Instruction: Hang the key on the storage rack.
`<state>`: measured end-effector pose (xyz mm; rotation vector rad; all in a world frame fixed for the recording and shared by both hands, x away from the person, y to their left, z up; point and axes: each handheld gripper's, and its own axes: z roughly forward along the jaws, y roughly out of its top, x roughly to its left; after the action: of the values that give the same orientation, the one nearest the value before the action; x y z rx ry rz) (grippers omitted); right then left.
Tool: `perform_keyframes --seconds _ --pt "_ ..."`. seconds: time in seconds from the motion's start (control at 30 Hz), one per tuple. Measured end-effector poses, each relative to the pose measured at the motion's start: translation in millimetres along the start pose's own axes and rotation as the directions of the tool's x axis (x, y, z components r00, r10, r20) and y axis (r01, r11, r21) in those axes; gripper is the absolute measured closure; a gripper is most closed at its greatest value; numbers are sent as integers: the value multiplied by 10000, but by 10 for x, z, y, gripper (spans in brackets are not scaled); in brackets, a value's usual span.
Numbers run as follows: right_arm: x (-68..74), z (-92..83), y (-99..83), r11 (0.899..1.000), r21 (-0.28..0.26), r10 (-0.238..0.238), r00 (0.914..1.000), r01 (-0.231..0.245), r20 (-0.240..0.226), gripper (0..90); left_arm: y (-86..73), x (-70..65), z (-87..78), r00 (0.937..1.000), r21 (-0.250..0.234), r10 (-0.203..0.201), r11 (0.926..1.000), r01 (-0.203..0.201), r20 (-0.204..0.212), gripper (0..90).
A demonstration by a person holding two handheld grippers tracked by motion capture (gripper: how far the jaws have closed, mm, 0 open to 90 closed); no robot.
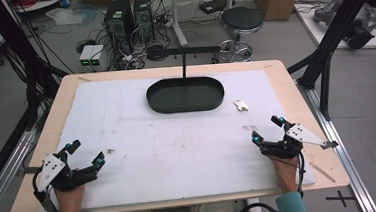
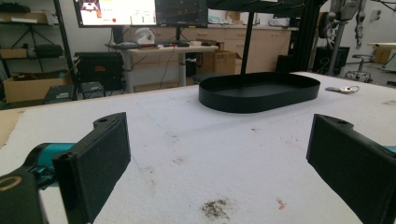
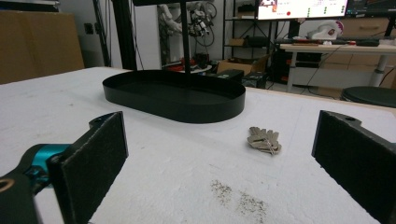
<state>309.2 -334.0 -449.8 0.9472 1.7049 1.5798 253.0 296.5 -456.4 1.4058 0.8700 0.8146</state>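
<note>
Keys lie near the black tray, ahead of the right tongs; both tongs gape empty.

Grey floor; two computer towers amid tangled cables; round black stool; wall monitors above a cluttered workbench; wooden cabinets; cardboard boxes.

Black tray on a white mat

Pale wood table edges; silvery keys; black fingers with teal joints; dark speckled stains on the mat.
</note>
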Motion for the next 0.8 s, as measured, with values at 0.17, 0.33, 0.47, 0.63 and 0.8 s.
perform_keyframes --seconds 0.17,0.33,0.47,0.63,0.8 --pt "4 -5 1 10000 12 49 10000 -49 -7 26 1 -4 7 10000 18 74 10000 -74 14 67" --pt "4 -1 2 10000 -7 26 10000 -26 28 26 2 -3 7 10000 24 56 10000 -57 29 67" --pt "4 -3 2 10000 -7 47 10000 -47 11 26 2 -4 5 10000 4 87 10000 -87 19 67" --pt "4 -2 3 10000 -3 48 10000 -48 35 26 3 -1 8 10000 67 69 10000 -69 12 67" --pt "-8 14 26 9997 231 120 9999 -120 32 26 2 -3 7 10000 20 74 10000 -74 29 67"
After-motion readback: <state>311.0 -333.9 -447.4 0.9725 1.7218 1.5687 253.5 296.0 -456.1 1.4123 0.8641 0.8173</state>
